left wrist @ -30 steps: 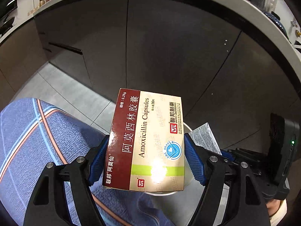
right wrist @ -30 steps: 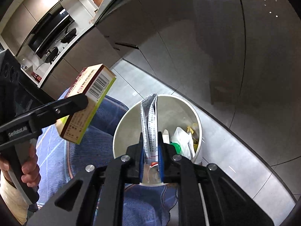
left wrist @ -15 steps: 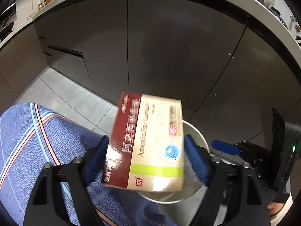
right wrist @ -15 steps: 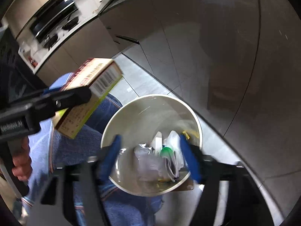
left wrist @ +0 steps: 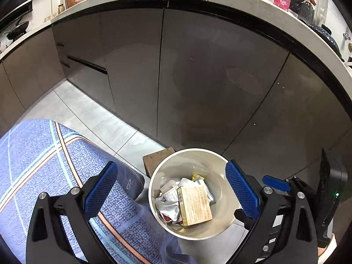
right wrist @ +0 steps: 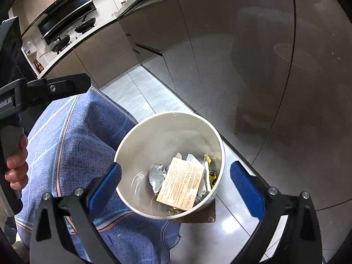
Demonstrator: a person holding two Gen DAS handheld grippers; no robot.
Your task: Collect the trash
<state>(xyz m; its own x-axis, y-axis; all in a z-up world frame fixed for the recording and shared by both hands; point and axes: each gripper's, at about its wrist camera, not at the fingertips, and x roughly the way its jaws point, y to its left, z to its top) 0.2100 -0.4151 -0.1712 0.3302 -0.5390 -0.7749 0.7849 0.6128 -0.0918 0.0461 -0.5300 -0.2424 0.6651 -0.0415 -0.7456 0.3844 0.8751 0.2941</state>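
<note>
Left wrist view shows our left gripper spread wide and empty; our right gripper, jaws just opened, holds nothing either. With the tan cardboard medicine box lying in the round white plastic bin, lower centre, we should lift both straight clear of the rim

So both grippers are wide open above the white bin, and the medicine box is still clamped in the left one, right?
Not quite. Both the left gripper and the right gripper are wide open above the white bin, their jaws having just been opening, but nothing is between them. The medicine box lies inside the bin on the other trash, as the left wrist view shows.
</note>
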